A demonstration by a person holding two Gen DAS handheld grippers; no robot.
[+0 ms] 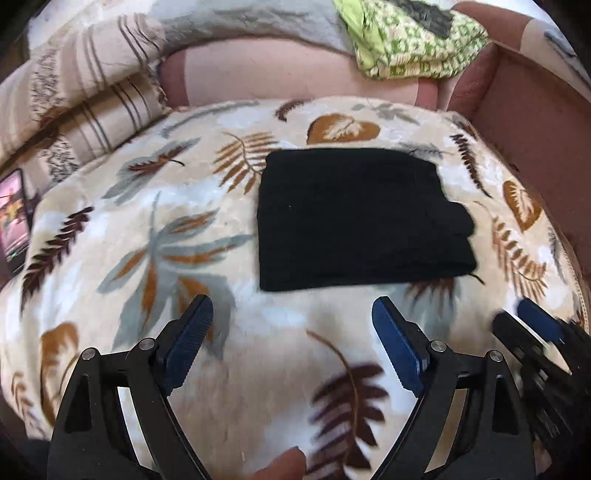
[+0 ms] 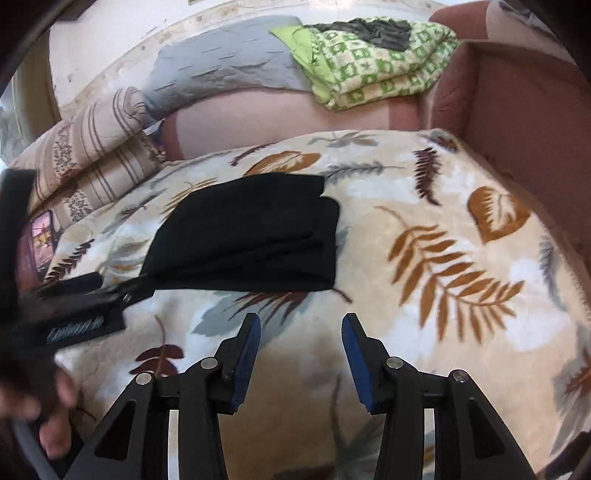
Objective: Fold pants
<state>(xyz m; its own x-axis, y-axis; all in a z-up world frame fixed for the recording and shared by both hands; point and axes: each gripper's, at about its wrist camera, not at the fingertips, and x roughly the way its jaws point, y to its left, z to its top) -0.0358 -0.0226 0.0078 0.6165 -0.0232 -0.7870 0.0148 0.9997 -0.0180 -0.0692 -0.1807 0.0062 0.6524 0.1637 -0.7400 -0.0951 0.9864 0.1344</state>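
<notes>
The pants (image 1: 354, 218) lie folded square on the bed (image 1: 258, 369), seemingly finished, so the left hand-held gripper (image 1: 291, 332) and right hand-held gripper (image 2: 301, 350) both hang apart, empty, just short of them

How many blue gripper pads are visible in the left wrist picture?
3: two on the left gripper, one pad on each side, and one pad of the right gripper at the right edge; its other pad is hidden.

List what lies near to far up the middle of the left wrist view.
Left claw, open and empty → leaf-print blanket → folded black pants → pink sofa back → grey cloth draped over its top.
</notes>
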